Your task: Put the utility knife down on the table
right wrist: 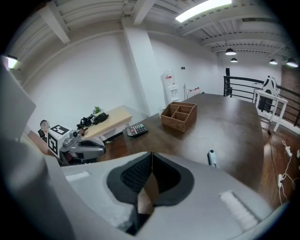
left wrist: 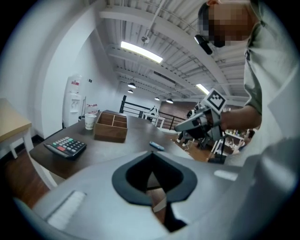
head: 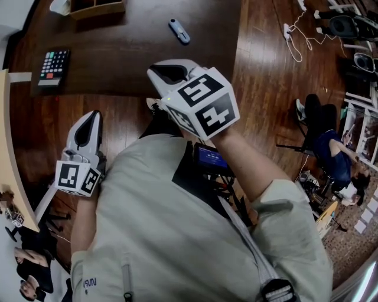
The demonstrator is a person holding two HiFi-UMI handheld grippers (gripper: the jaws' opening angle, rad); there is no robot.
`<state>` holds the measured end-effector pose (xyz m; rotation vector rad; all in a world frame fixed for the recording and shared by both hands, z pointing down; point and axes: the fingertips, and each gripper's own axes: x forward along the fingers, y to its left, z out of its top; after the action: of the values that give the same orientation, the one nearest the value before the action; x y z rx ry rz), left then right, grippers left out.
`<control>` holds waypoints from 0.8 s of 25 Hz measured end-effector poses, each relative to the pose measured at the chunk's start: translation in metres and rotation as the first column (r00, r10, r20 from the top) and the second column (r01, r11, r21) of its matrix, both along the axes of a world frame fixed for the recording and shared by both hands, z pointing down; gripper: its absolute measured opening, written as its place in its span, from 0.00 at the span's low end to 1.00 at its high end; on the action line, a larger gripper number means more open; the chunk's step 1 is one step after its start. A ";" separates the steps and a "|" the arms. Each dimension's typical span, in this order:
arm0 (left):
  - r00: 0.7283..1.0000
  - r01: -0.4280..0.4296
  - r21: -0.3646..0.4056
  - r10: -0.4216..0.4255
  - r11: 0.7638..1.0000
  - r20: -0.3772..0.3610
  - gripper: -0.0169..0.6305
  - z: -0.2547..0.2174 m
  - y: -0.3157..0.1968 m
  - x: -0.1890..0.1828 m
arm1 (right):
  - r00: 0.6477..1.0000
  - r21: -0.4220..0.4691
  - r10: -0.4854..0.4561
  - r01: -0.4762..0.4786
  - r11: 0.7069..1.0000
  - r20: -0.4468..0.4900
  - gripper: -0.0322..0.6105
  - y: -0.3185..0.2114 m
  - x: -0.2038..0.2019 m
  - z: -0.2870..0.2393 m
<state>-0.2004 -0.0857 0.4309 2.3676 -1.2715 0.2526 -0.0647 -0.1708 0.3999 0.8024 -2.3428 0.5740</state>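
The utility knife, pale blue and grey, lies by itself on the dark wooden table, towards its far right side. It also shows in the left gripper view as the knife and in the right gripper view as the knife. My right gripper is drawn back off the table's near edge, close to my chest, shut with nothing between its jaws. My left gripper hangs lower at the left over the floor, its jaws closed together and empty.
A calculator lies at the table's left. A wooden divided box and a paper cup stand at the far edge. A light wooden desk runs along the left. Cables and a seated person are at the right.
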 end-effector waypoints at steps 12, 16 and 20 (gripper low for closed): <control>1.000 0.004 0.064 -0.003 0.998 -0.019 0.03 -0.002 0.075 -0.042 | 0.998 0.008 -0.062 0.062 0.998 -0.009 0.06 0.105 -0.057 -0.009; 0.999 0.008 0.098 -0.005 0.995 -0.038 0.03 -0.015 0.083 -0.051 | 0.998 0.037 -0.065 0.065 0.997 -0.006 0.05 0.121 -0.068 -0.015; 0.998 0.013 0.142 -0.005 0.990 -0.056 0.03 -0.038 0.102 -0.060 | 0.999 0.089 -0.027 0.026 0.996 0.017 0.05 0.141 -0.069 -0.029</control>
<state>-0.2601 0.0165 0.3931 2.4693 -1.3137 0.0950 -0.1333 -0.0297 0.3709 0.8077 -2.4064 0.4701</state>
